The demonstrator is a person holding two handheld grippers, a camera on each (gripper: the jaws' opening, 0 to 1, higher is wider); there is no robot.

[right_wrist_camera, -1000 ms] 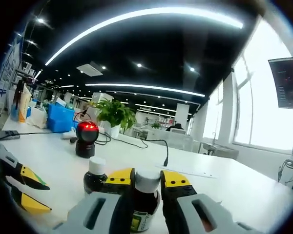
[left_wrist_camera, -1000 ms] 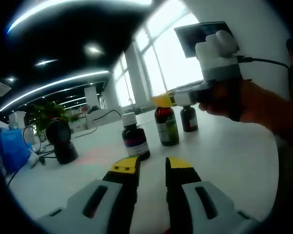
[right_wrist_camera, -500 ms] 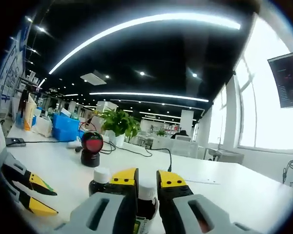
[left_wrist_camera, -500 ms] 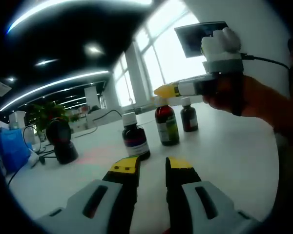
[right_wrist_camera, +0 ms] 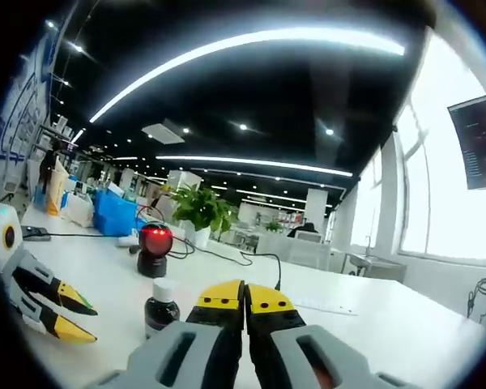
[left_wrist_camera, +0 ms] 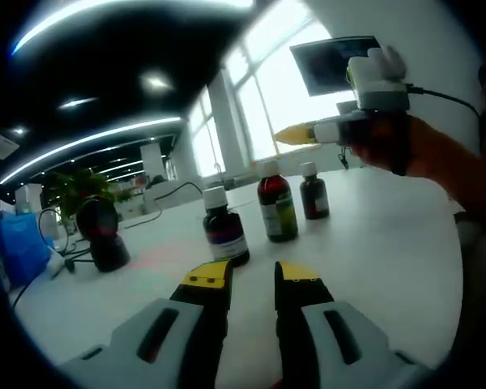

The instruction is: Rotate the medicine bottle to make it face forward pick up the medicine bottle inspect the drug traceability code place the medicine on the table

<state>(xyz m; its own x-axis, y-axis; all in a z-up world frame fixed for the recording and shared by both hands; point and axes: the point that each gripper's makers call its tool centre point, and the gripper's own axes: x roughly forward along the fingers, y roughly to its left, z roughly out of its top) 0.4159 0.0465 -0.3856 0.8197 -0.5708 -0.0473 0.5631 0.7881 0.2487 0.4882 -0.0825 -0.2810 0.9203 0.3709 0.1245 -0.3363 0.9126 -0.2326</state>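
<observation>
I'm hovering my right gripper, jaws closed and empty, above three bottles on the surface; my left gripper is waiting low, jaws parted.

- Labels on the three medicine bottles are too blurred to read.
- Behind them, the wall screen is partly hidden by the right hand-held gripper.
</observation>
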